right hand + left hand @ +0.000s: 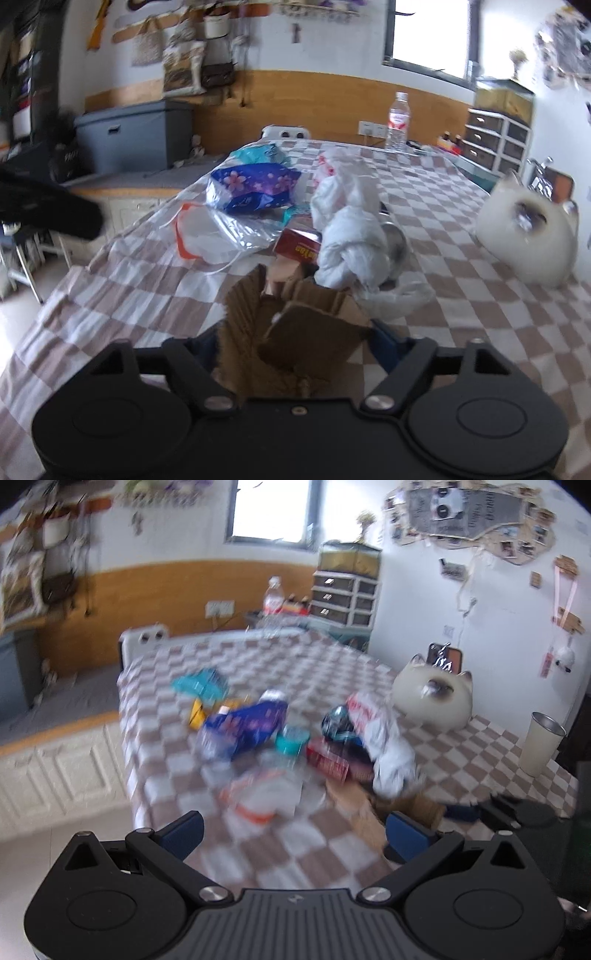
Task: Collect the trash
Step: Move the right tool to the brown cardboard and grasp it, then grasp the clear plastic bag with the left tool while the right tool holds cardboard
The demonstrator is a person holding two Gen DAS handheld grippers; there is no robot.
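Observation:
Trash lies heaped on a checked tablecloth (443, 206): a blue flowered bag (255, 184), a clear plastic bag with an orange edge (218, 232), a red box (299, 247), a crumpled white bag (347, 221) and a teal wrapper (258, 153). My right gripper (295, 343) is shut on a torn piece of brown cardboard (295, 314), which fills the gap between its blue pads at the near side of the heap. In the blurred left wrist view my left gripper (295, 830) stands open with nothing between its fingers, short of the clear bag (258, 794) and the blue bag (243, 727).
A white cat-shaped figure (532, 236) sits at the table's right side, and a water bottle (398, 122) stands at the far end. A pale cup (541, 742) stands near the right wall. The table's left edge drops to the floor, with a grey bin (133, 133) beyond.

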